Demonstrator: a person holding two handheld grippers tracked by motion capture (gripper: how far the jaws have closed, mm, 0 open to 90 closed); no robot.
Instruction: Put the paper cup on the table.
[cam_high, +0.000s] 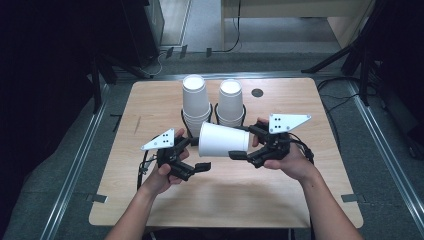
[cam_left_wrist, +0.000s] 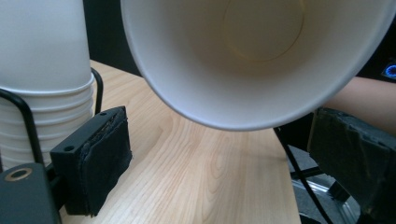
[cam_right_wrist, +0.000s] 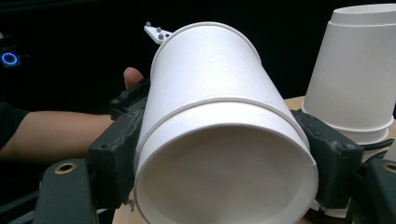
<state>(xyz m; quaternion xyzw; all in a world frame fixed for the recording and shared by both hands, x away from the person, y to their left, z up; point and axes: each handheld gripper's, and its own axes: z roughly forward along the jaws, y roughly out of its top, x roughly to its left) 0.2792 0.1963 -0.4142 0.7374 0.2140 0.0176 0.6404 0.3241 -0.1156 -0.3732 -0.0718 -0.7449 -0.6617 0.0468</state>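
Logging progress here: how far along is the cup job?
Done: a cup is off the stacks, on its side in the shut right gripper; it looks like two nested. In hand: the open left gripper sits at its mouth. Left: probably pulling them apart.

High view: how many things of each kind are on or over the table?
White paper cup stacks: 2, left stack and right stack
Sideways white paper cup: 1
Black wire holder: 1
Handheld grippers: 2, left gripper and right gripper
Total: 6
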